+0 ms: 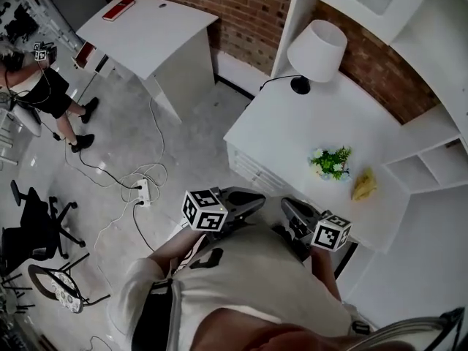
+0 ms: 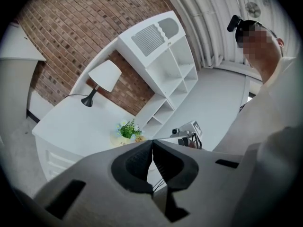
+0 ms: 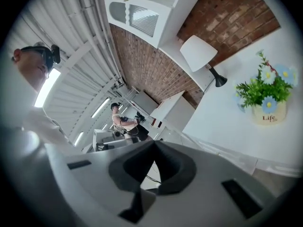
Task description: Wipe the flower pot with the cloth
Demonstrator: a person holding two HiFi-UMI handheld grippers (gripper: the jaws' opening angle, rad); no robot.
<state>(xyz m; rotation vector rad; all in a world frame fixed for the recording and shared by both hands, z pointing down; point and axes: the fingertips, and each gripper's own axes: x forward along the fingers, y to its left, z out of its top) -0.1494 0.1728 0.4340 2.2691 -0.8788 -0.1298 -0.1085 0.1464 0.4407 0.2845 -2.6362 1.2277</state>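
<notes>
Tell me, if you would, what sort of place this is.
Probably a studio or lab dressed as a home room: a white desk with a table lamp stands against a brick wall, while office chairs, a power strip with loose cables and a second person share the floor.

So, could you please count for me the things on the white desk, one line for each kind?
Lamp: 1
Flower pot: 1
Yellow cloth: 1
Total: 3
</notes>
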